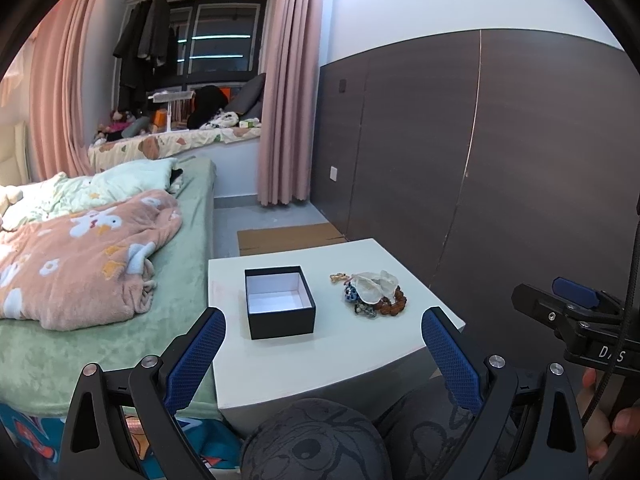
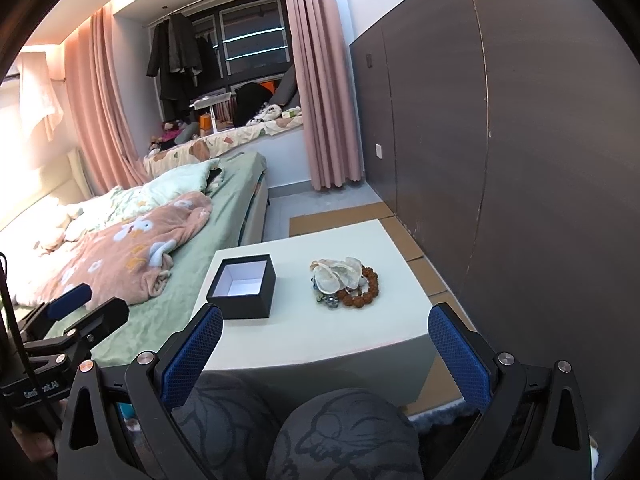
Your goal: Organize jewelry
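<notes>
An open black box (image 1: 280, 302) with a white, empty inside sits on a small white table (image 1: 320, 360). To its right lies a pile of jewelry (image 1: 374, 292): brown bead bracelet, clear shell-like pieces, blue beads, a gold chain. In the right wrist view the box (image 2: 243, 286) and the pile (image 2: 347, 282) show the same way. My left gripper (image 1: 324, 332) is open and empty, held back from the table's near edge. My right gripper (image 2: 326, 330) is open and empty, also short of the table. Each gripper shows at the edge of the other's view.
A bed (image 1: 100, 280) with a pink blanket and green sheet borders the table on the left. A dark panel wall (image 1: 500, 160) stands on the right. Cardboard (image 1: 288, 236) lies on the floor beyond the table. My knees (image 2: 344, 436) are below the grippers.
</notes>
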{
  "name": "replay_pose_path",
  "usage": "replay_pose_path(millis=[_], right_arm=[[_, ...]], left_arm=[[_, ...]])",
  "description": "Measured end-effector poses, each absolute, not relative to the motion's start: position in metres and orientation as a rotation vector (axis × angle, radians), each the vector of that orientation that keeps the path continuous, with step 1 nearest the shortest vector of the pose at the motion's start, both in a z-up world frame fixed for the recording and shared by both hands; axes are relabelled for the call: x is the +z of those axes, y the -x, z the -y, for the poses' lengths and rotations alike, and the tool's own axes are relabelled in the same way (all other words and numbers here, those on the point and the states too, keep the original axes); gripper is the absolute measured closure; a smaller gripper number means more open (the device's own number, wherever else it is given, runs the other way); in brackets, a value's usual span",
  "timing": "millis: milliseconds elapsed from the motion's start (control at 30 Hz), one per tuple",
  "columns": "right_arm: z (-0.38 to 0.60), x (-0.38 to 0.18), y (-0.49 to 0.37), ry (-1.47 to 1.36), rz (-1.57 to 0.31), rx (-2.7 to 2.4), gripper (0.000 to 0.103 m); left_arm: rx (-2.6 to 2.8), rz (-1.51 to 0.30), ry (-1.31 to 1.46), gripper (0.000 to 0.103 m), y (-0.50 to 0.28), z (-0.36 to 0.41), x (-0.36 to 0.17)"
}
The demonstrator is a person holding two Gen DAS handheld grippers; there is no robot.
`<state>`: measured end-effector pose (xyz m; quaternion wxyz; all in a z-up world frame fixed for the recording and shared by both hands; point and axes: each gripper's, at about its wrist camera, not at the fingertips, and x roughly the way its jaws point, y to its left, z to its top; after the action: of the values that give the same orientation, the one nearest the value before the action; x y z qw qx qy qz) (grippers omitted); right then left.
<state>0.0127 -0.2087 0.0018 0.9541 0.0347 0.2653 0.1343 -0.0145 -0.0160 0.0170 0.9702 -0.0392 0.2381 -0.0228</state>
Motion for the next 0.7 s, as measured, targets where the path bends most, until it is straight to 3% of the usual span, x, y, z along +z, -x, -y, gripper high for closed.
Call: replay_pose_path(millis=[700], right_arm=[[0.209, 0.004, -0.009, -0.06, -0.536, 0.279, 0.0]], left_arm=[[-0.051, -0.461, 0.086, 0.004, 0.028, 0.013, 0.023]])
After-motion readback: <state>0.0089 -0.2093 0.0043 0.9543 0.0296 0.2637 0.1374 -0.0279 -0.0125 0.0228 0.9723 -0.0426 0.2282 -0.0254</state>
